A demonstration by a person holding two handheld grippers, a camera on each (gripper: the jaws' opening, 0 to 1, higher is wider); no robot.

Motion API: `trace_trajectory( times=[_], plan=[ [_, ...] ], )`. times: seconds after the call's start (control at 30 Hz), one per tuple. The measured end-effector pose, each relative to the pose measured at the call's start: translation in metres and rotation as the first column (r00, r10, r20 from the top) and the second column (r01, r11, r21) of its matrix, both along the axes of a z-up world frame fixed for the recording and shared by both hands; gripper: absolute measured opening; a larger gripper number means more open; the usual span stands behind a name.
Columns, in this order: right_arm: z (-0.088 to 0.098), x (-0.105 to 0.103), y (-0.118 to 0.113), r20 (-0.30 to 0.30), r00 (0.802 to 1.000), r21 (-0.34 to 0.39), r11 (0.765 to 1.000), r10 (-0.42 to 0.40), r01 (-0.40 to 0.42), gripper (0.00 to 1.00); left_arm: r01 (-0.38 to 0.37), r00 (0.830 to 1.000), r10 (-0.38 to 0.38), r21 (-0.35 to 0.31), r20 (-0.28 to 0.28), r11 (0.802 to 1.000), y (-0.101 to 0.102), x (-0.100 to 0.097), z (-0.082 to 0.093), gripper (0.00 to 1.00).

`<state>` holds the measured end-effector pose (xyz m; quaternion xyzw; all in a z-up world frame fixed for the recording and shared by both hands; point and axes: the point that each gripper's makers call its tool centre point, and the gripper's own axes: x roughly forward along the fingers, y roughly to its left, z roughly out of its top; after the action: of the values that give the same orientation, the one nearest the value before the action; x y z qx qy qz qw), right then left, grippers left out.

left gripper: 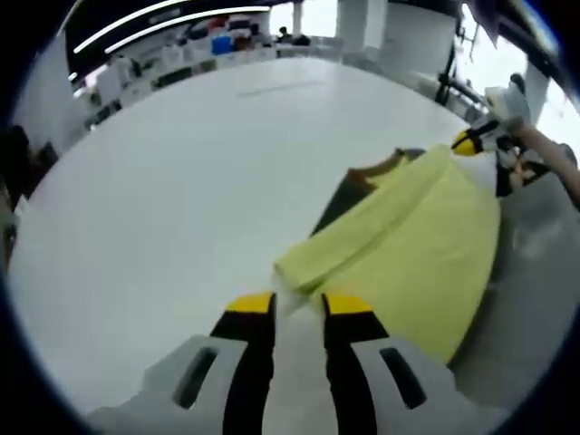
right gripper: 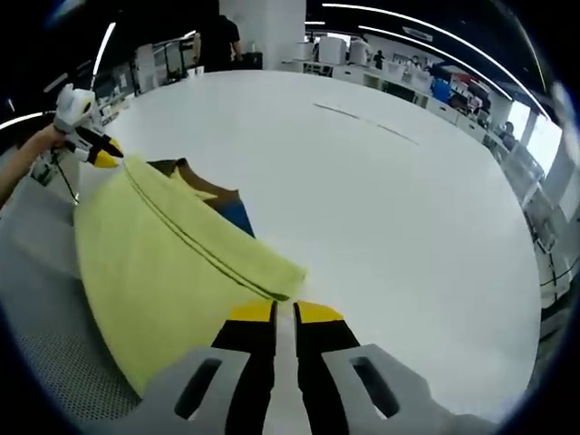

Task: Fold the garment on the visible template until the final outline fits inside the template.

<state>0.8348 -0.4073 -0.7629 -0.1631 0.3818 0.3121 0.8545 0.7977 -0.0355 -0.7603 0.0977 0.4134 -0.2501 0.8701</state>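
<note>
Jaws of left gripper (left gripper: 297, 306) and right gripper (right gripper: 284, 314) each pinch a corner of the pale yellow cloth garment (left gripper: 412, 249), lifted above the white table (left gripper: 181, 181); folding unfinished, dark template (left gripper: 344, 195) partly covered.

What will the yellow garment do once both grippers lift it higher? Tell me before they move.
The garment will probably sag: it already drapes between the left gripper and right gripper, each pinching a corner. It looks light, since two corner pinches carry it. Its folded edge may slide open, as only the corners are held.
</note>
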Motion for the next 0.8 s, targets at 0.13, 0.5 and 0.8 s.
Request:
trace_trajectory(
  times=[0.13,0.5,0.8],
  plan=[
    [0.000,0.003,0.001,-0.003,1.000,0.037,0.999,-0.030,0.030,0.08,-0.006,1.000,0.006,-0.012,0.001,1.000,-0.002,0.004,-0.001,0.17],
    [-0.001,0.004,0.003,-0.013,1.000,0.030,0.999,-0.026,0.026,0.03,-0.004,1.000,0.003,-0.038,-0.021,0.999,-0.009,0.008,-0.004,0.05],
    [0.003,0.006,0.003,-0.005,1.000,0.027,0.999,-0.022,0.023,0.03,-0.005,1.000,0.004,-0.048,-0.027,0.999,-0.010,0.013,0.003,0.00]
  ],
)
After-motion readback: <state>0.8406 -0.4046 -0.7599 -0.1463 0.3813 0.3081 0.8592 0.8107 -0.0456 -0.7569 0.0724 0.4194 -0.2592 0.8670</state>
